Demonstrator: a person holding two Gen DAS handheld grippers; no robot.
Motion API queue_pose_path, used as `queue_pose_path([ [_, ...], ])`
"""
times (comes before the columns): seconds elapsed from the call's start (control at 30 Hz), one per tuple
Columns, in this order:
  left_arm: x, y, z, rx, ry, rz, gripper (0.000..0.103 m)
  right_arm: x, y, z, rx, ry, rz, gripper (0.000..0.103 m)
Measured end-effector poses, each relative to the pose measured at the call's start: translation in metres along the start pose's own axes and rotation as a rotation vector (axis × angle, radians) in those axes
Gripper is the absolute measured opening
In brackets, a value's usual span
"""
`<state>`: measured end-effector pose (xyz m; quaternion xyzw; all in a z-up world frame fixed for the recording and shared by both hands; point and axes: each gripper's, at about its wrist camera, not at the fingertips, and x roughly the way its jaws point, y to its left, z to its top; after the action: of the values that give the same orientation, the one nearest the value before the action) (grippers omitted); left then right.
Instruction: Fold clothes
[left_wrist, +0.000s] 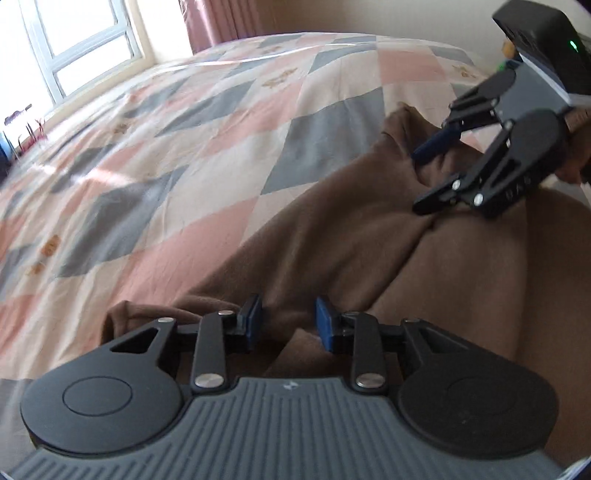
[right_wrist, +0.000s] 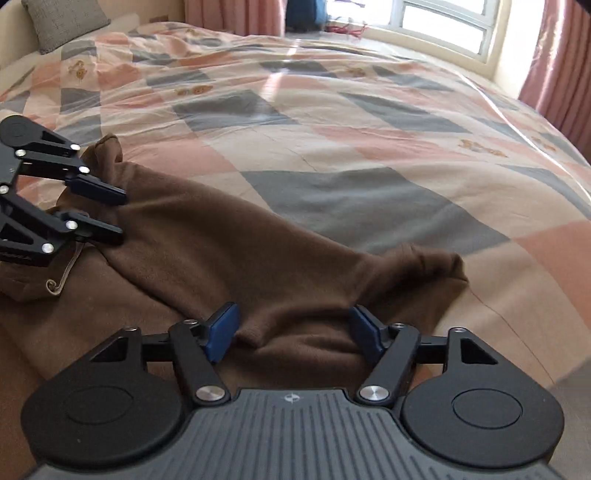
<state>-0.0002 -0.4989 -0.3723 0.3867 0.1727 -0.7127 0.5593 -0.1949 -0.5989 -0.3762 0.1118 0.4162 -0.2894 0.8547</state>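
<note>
A brown fleece garment (left_wrist: 351, 236) lies rumpled on the bed, one folded flap stretching toward a bunched cuff (right_wrist: 424, 266). A pale drawstring (right_wrist: 61, 280) shows near its left edge. My left gripper (left_wrist: 288, 323) is open, its blue pads either side of a ridge of the brown fabric. In the right wrist view the left gripper (right_wrist: 118, 214) sits at the garment's far left corner. My right gripper (right_wrist: 293, 332) is wide open over a fold of the cloth. From the left wrist view, the right gripper (left_wrist: 428, 177) hovers open above a raised corner.
The bed is covered by a pink, grey and cream checked quilt (right_wrist: 332, 147). A grey pillow (right_wrist: 62, 18) sits at the headboard. A window (right_wrist: 443, 22) and pink curtains (right_wrist: 554, 55) stand beyond the bed. A hand (left_wrist: 572, 166) holds the right gripper.
</note>
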Motion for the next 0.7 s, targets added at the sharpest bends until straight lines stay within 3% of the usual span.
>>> queue_pose_path([
  [0.2, -0.016, 0.043, 0.042, -0.111, -0.112, 0.082, 0.039, -0.016, -0.001, 0.048, -0.006, -0.183, -0.021, 0.077],
  [0.23, -0.009, 0.048, 0.042, -0.131, -0.093, 0.088, 0.039, -0.009, -0.005, 0.056, 0.016, -0.188, -0.003, 0.077],
  [0.33, 0.013, 0.063, 0.04, -0.189, -0.03, 0.109, 0.039, 0.021, -0.015, 0.061, 0.078, -0.084, 0.035, 0.078],
  [0.43, 0.017, 0.058, 0.003, -0.204, 0.045, 0.129, 0.04, 0.027, -0.021, 0.033, 0.091, -0.011, 0.025, 0.08],
  [0.53, 0.006, 0.053, -0.035, -0.247, 0.043, 0.123, 0.04, 0.013, -0.024, -0.012, 0.08, -0.039, 0.052, 0.081],
  [0.63, 0.0, 0.051, -0.041, -0.259, 0.031, 0.137, 0.04, -0.001, -0.024, -0.029, 0.08, -0.084, 0.053, 0.082],
  [0.7, -0.008, 0.05, -0.034, -0.275, 0.013, 0.148, 0.039, -0.008, -0.024, -0.021, 0.09, -0.086, 0.025, 0.082],
])
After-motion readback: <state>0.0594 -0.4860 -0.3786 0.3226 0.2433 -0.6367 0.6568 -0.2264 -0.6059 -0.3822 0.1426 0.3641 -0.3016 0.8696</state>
